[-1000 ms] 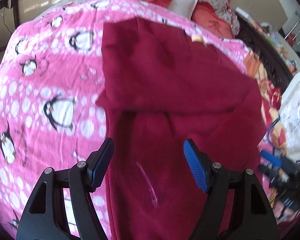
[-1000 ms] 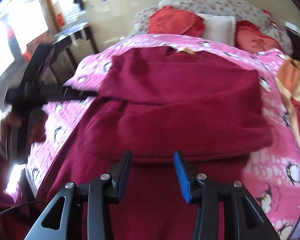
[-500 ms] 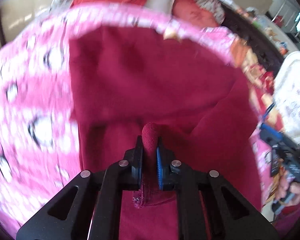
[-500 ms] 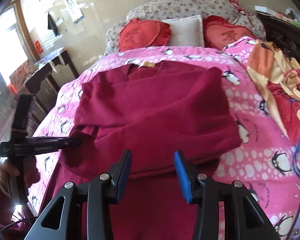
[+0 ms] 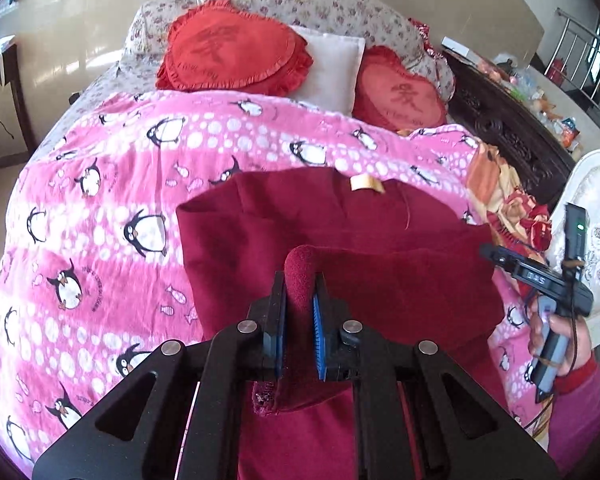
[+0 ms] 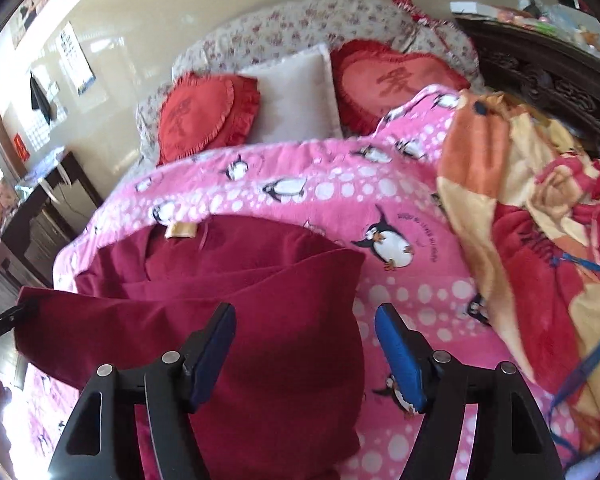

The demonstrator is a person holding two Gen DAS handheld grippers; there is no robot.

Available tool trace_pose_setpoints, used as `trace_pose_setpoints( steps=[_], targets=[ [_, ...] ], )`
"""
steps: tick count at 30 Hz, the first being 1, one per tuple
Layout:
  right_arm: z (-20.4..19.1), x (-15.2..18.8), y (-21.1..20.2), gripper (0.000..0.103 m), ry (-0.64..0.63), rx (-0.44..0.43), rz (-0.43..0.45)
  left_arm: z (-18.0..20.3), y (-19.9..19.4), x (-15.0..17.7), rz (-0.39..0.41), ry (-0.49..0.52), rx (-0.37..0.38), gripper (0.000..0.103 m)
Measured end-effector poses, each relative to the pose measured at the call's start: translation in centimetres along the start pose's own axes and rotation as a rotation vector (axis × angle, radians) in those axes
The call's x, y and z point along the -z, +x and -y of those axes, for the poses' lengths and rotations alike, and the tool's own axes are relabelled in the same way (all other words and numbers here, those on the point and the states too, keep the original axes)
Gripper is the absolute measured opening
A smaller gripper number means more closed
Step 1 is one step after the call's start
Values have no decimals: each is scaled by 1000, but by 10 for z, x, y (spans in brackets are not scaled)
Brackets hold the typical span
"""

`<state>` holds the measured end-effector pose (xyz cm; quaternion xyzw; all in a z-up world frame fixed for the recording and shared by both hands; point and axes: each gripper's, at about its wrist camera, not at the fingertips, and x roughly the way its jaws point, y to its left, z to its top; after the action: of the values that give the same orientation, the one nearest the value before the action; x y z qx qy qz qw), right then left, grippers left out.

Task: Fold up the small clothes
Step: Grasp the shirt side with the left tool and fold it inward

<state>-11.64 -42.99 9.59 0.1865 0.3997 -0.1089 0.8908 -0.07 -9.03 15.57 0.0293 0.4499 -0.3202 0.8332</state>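
Crimson fleece garment (image 5: pixel 340 240), lying mid-frame on the pink penguin blanket (image 5: pixel 100 200), collar tag toward the pillows at top of frame, long axis running from me toward them. Item: my left tongs (image 5: pixel 299 312), lower centre of their view, clamped on a raised fold of its near edge. Item: my right tongs (image 6: pixel 305 344), lower centre of their view, spread wide, holding nothing, hanging over the garment's right edge. Judgement: the hem lies nearest the left; the right must close beside it before lifting forward.
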Motion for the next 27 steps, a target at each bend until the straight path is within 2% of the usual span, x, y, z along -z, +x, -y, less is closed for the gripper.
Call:
trace_pose_setpoints(
  steps=[1, 2, 3, 5, 8, 11, 14, 16, 17, 18, 20, 24, 25, 26, 27],
  targets=[
    [0, -1, 10, 66, -9, 2, -28, -1, 2, 2, -2, 1, -6, 10],
    [0, -3, 18, 35, -29, 21, -42, -2, 4, 1, -1, 2, -13, 10],
    [-1, -5, 18, 17, -52, 56, -24, -2, 5, 2, 3, 3, -17, 10],
    [0, -11, 9, 11, -54, 66, 37, -7, 8, 0, 19, -8, -22, 10],
    [-1, -22, 1, 11, -50, 105, 112, -15, 24, -1, 40, -13, -71, 10],
    [1, -32, 14, 11, -56, 168, 146, -30, 59, 3, -27, -61, -123, 10],
    [9, -38, 25, 11, -47, 159, 46, -49, 80, 11, -87, -136, -108, 10],
    [16, -33, 4, 13, -15, 119, 71, -54, 79, 14, -77, -152, -84, 10],
    [20, -25, -11, 25, 3, 88, 85, -54, 77, 14, -72, -149, -78, 10],
    [23, -18, -19, 52, 19, 58, 86, -53, 76, 14, -70, -141, -78, 10],
    [28, 2, -31, 76, 60, -28, 74, -52, 77, 15, -69, -125, -87, 10],
    [28, 38, -19, 75, 112, -130, -26, -48, 81, 15, -76, -126, -93, 10],
    [23, 43, -11, 70, 102, -135, -51, -46, 81, 14, -77, -130, -90, 10],
    [19, 46, -6, 39, 78, -116, -68, -45, 80, 13, -77, -130, -87, 10],
    [15, 46, -4, 20, 31, -70, -64, -43, 78, 11, -75, -126, -84, 10]
  ],
)
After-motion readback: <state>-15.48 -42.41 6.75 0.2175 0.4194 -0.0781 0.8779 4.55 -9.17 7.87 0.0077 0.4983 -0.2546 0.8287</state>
